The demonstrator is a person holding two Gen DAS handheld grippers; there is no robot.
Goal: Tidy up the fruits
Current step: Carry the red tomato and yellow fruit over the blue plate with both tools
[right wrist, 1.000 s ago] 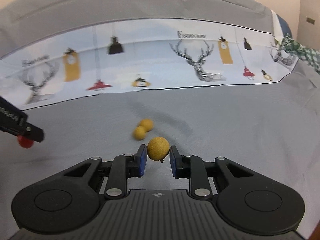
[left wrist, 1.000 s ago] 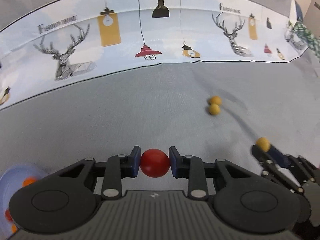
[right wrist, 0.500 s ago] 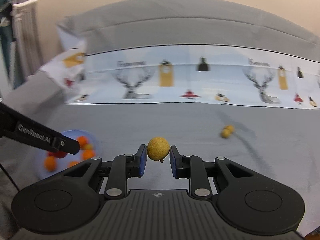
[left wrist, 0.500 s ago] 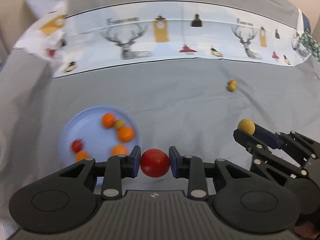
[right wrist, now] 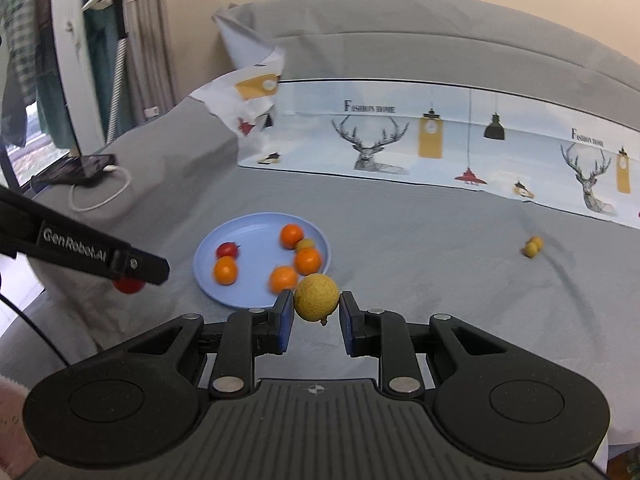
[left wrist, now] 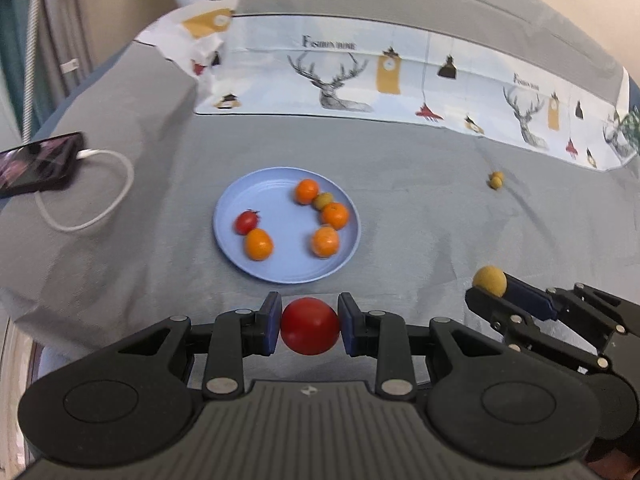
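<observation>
My left gripper (left wrist: 309,325) is shut on a red tomato (left wrist: 309,325), held just short of the near rim of a blue plate (left wrist: 280,270). The plate holds several oranges, a small red tomato (left wrist: 246,221) and a small yellow-green fruit (left wrist: 322,201). My right gripper (right wrist: 316,312) is shut on a rough yellow fruit (right wrist: 316,297), to the right of the plate (right wrist: 208,250); it shows at the right of the left wrist view (left wrist: 489,280). Two small yellow fruits (left wrist: 497,179) lie on the grey cloth far right, also in the right wrist view (right wrist: 533,246).
A phone (left wrist: 38,164) with a white charging cable (left wrist: 100,196) lies at the far left on a raised grey fold. A printed deer-pattern cloth (left wrist: 400,76) runs along the back. Grey cloth (left wrist: 420,220) covers the surface.
Both grippers have swung left with their fruits still held. The blue plate has come into fuller view, in front of both; the two loose yellow fruits have shifted to the far right.
</observation>
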